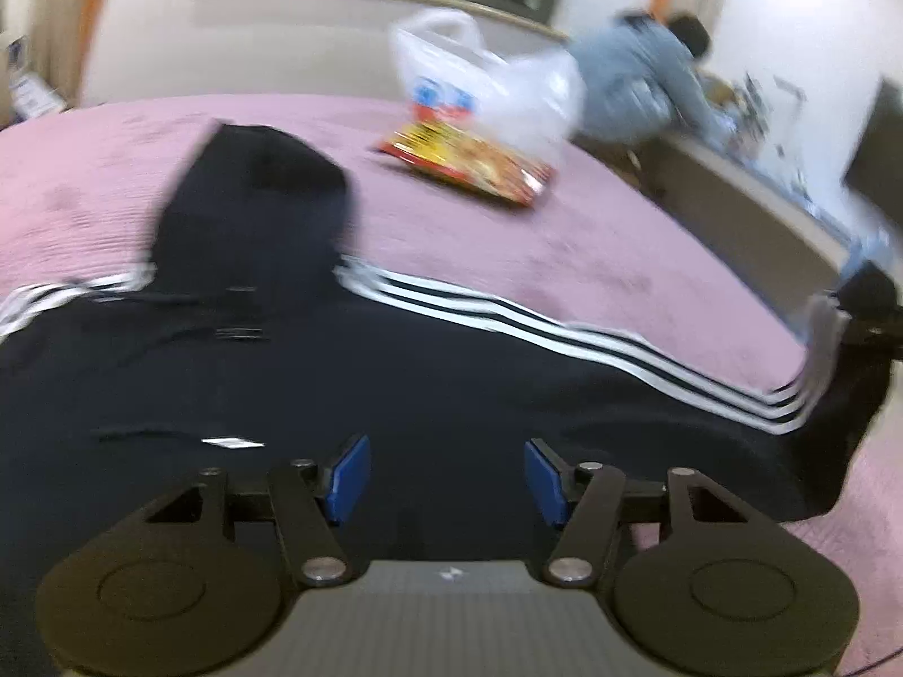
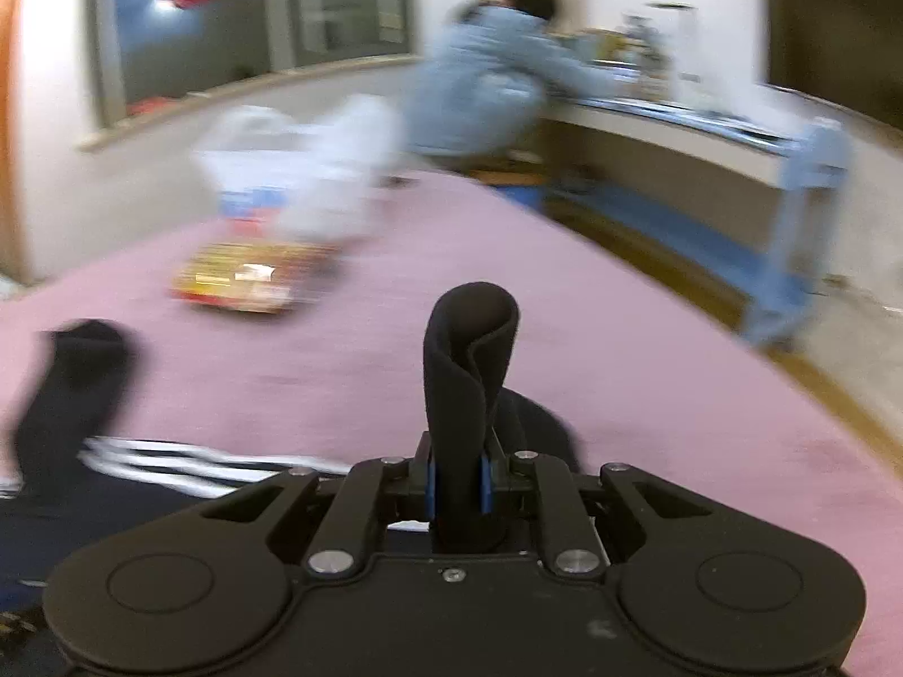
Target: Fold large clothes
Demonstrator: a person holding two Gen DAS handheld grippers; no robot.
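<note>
Pink bedspread (image 1: pixel 508 237) covers the wide bed, and on it the dark navy hooded jacket (image 1: pixel 395 395) lies spread flat, with its hood (image 1: pixel 254 192) pointing away from you and the white-striped sleeve (image 1: pixel 621 338) stretched to your right. This garment is soft and limp, probably of medium weight, so it will sag and drag wherever you do not support it; I think you should take it at firm edges such as the cuff, the hem or a shoulder seam, not in the middle of the cloth. Your left gripper (image 1: pixel 447 471) hovers over the body of the jacket with its blue pads (image 1: pixel 350 477) spread wide and nothing between them. Your right gripper (image 2: pixel 456 488) is pinching the cuff (image 2: pixel 468 372), which stands up as a rolled loop of fabric above the closed fingers. The left view shows the whole layout of the jacket, which the right view cuts off; the right view shows the grip itself. Beyond lie a white plastic bag (image 1: pixel 480 79) and a red-yellow snack packet (image 1: pixel 468 161), well apart from the jacket.
</note>
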